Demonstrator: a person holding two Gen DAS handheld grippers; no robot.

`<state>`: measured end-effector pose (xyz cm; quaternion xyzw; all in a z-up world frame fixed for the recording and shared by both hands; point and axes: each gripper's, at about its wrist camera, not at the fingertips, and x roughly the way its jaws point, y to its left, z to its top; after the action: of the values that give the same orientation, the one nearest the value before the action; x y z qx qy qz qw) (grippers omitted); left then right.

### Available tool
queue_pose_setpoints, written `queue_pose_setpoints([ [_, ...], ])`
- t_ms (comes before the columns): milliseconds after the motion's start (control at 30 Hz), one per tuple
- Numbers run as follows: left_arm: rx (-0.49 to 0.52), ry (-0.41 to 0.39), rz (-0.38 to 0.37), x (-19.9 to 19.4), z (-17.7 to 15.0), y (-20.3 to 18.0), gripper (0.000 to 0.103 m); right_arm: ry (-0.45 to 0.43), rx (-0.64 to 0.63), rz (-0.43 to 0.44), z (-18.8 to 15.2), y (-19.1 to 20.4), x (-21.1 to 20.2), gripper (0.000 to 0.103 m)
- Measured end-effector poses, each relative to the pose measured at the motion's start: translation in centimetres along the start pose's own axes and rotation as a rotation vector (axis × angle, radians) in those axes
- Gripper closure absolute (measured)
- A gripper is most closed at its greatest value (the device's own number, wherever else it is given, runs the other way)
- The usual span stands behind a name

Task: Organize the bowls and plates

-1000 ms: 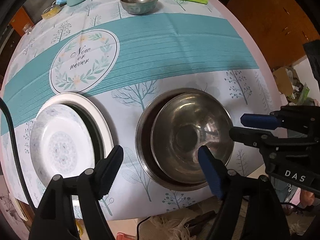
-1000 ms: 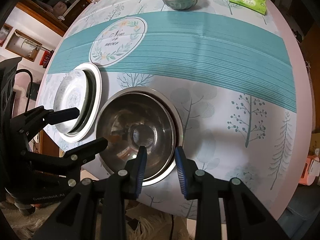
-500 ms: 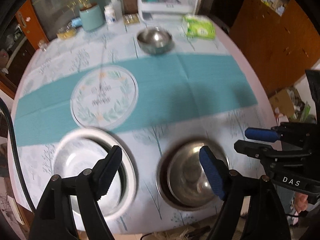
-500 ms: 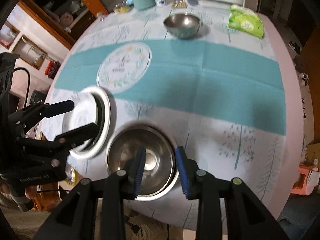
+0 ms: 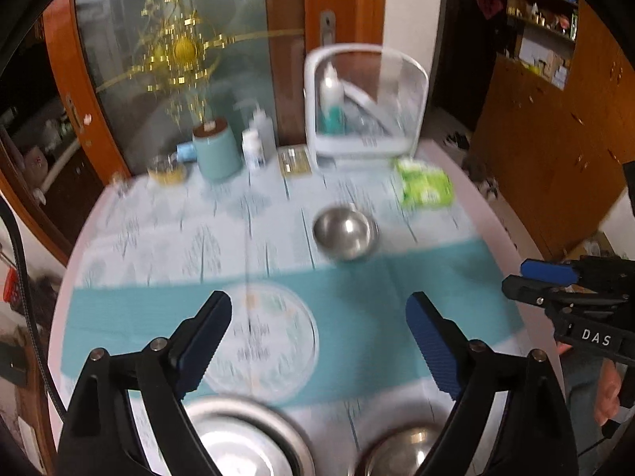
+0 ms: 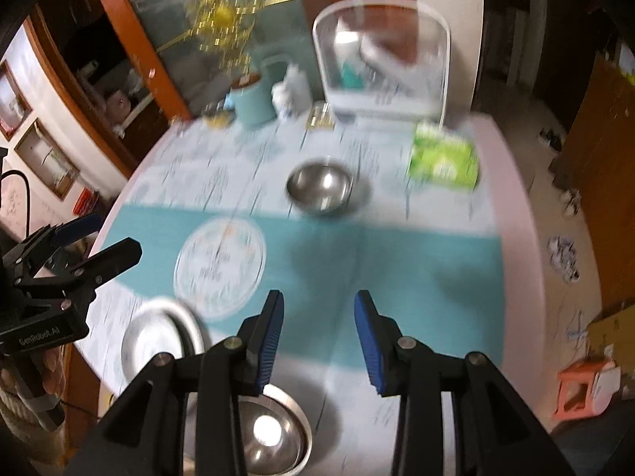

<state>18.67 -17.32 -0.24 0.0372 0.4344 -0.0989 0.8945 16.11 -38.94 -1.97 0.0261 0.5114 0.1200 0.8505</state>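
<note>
A small steel bowl (image 5: 344, 232) stands alone at the far side of the round table; it also shows in the right wrist view (image 6: 320, 187). A round printed plate (image 5: 260, 343) lies on the teal runner, also seen in the right wrist view (image 6: 219, 265). Near the front edge are stacked white plates (image 6: 160, 337) and nested steel bowls (image 6: 270, 434). My left gripper (image 5: 317, 343) is open and empty above the printed plate. My right gripper (image 6: 317, 337) is open and empty above the runner.
At the back stand a white dish rack (image 5: 365, 107), a teal canister (image 5: 216, 150), bottles (image 5: 258, 141) and a green tissue pack (image 5: 426, 186). A wooden door and cabinets lie behind. An orange stool (image 6: 587, 388) is on the floor at right.
Both grippers have lifted and tilted up from the nested bowls and plates, so the far table and room came into view. The right jaws have opened wider.
</note>
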Motion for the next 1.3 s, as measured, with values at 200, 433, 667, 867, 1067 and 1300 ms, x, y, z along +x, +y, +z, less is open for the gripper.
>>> queue_pose_setpoints([
  [200, -0.021, -0.054, 0.006, 3.9, 5.2, 1.3, 0.013, -0.104, -0.023, -0.063, 6.4, -0.8, 0.9, 0.054],
  [433, -0.054, -0.003, 0.009, 13.9, 7.2, 2.2, 0.012, -0.117, 0.014, -0.061, 10.6, -2.8, 7.0, 0.053],
  [667, -0.084, 0.138, 0.015, 23.4, 6.2, 2.7, 0.012, 0.032, 0.094, -0.021, 11.7, -4.7, 16.6, 0.053],
  [867, -0.144, 0.237, -0.006, 28.8, 4.8, 3.5, 0.013, 0.129, 0.136, -0.045, 10.9, -5.3, 22.4, 0.054],
  [1067, -0.145, 0.303, -0.064, 31.4, 3.7, 3.2, 0.032, 0.223, 0.162, -0.027, 10.2, -5.5, 26.1, 0.072],
  [1300, -0.180, 0.376, -0.153, 32.9, 2.8, 2.4, 0.093, 0.248, 0.169, 0.006, 9.8, -4.9, 27.1, 0.092],
])
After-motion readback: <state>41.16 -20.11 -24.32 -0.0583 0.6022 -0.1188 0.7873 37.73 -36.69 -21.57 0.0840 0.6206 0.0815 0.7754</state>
